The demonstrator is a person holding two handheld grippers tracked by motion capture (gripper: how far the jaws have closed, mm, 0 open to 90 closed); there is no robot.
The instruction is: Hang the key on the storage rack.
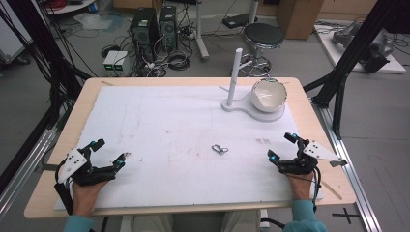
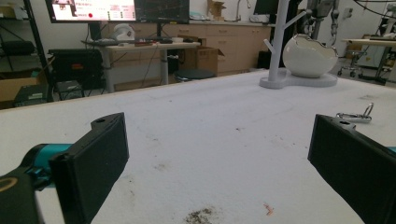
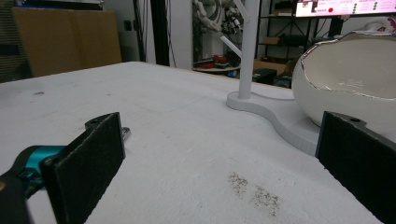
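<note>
A small metal clasp (image 1: 219, 149) lies on the white mat (image 1: 169, 121) near the middle, between my two grippers. My left gripper (image 1: 110, 152) rests at the mat's front left, open, with nothing between its jaws. The left gripper view has the clasp (image 2: 355, 115) just above its right jaw. My right gripper (image 1: 282, 146) sits at the front right, also open and holding nothing. In the right gripper view the clasp (image 3: 125, 133) peeks out behind the left jaw.
At the back right stands a white stand with an upright post (image 1: 234, 72) and an egg-shaped white bowl (image 1: 269, 94) on its base. The same post (image 3: 247, 46) and bowl (image 3: 350, 74) are close ahead of the right gripper. A stool (image 1: 262, 36) and computers (image 1: 145, 26) stand beyond the table.
</note>
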